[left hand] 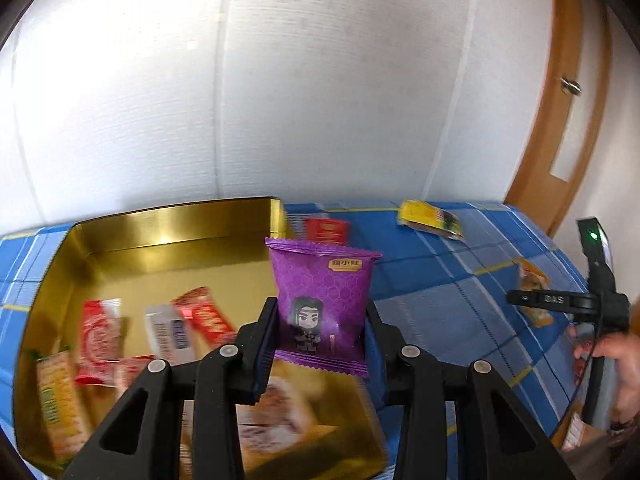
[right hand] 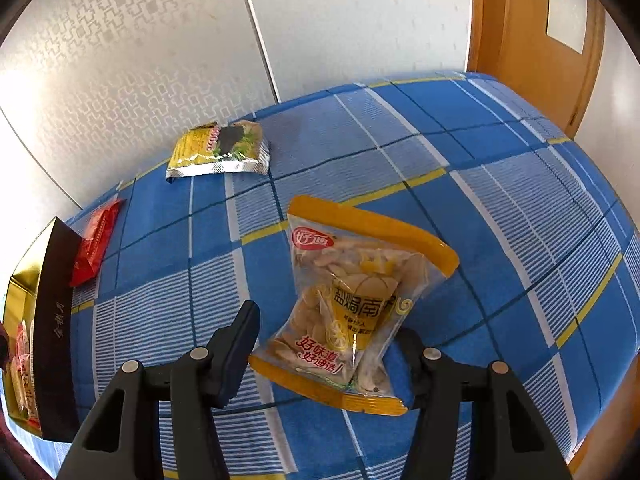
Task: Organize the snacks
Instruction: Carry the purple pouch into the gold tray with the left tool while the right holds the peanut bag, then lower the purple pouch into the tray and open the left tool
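our left gripper (left hand: 320, 334), clamped on a purple packet (left hand: 323, 304), hangs over the gold box (left hand: 176, 216) — release comes next; our right gripper (right hand: 326, 344), jaws apart, straddles a yellow packet (right hand: 352, 300) on the blue cloth (right hand: 500, 208).

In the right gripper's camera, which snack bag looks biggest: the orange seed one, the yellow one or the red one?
1. Orange seed bag, but it is nearest the camera.
2. Yellow bag.
3. Red bag, smallest-looking and seen at a slant, so unsure.

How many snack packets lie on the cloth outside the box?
3: red packet beside the box, yellow-green packet near the wall, orange packet at right tongs; others may be hidden.
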